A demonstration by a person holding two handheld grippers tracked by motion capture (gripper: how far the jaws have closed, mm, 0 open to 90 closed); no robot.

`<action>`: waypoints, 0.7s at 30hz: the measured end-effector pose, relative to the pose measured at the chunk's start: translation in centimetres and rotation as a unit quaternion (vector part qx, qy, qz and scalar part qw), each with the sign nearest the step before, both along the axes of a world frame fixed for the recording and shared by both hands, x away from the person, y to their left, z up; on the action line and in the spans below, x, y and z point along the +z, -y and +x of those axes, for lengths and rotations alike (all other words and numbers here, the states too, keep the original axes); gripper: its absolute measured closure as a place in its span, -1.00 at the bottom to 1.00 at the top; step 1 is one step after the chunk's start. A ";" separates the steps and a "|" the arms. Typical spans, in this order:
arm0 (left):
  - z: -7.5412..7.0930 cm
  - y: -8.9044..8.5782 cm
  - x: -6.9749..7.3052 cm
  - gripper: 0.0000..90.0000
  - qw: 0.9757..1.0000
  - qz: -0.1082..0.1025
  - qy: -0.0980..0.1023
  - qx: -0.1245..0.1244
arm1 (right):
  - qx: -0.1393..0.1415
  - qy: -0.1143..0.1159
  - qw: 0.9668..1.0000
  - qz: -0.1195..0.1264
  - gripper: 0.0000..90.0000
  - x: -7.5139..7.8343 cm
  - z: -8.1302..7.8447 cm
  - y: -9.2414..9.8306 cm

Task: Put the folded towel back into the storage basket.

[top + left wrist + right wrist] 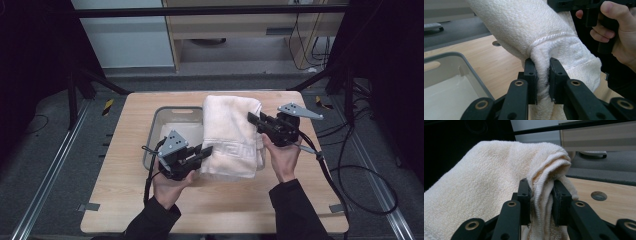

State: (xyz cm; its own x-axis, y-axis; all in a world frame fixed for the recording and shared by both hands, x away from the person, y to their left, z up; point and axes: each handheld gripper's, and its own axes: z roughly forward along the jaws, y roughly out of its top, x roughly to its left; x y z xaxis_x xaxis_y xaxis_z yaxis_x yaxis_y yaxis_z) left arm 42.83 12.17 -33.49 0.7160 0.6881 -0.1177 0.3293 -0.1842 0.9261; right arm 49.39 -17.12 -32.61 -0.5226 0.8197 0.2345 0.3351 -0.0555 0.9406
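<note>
Both my forearms come in over the near edge of the table (125, 200), dark sleeves to the wrists, each hand wrapped round a claw handle. My left hand (167, 185) sits toward the near left part of the table and points its claw rightward; my right hand (283, 159) is further in on the right side, its claw angled leftward and away from me.

Between them hangs the towel (231, 135), a cream terry cloth folded into a thick long bundle that runs from near the far edge back toward the middle of the table, partly overlapping the right rim of the grey tub (165, 114). It has a woven key-pattern band across its near end and a corded stripe beside it.

My left gripper (543, 75) is clamped on the towel's near left corner, the cloth pinched into a tight wad between the pads. My right gripper (541, 192) is closed on several layered edges at the far right end, the folds standing up between the jaws.

A round hole (598, 195) shows in the tabletop just beyond.
</note>
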 end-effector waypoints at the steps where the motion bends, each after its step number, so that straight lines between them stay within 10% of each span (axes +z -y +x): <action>1: 0.0 -0.1 0.2 0.74 1.000 0.001 0.003 0.001 | 0.000 0.001 1.000 0.000 0.60 0.1 0.1 -0.1; 21: 0.3 -3.4 1.6 0.74 0.999 -0.019 0.020 0.028 | 0.011 0.017 1.000 0.004 0.60 2.1 1.5 -3.7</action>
